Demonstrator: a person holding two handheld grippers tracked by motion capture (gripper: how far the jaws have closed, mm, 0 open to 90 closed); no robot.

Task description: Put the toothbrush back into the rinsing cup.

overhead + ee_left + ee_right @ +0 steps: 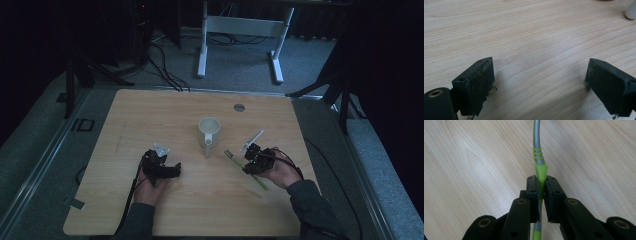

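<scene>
One skinny green-handled utensil point(541, 171) is clamped in your right hand-held gripper point(542, 186), left hand-held gripper point(539, 82) gaping empty over the bench point(529, 32); it's probably light, stiff, slippery metal, so grip the handle.

Overhead forward; two close, sharing table point(200, 200)

No readable text, label or number anywhere, though the dim high view may hide small print

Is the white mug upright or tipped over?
Upright: the white mug stands on the table, its round mouth facing up in the high view.
</scene>
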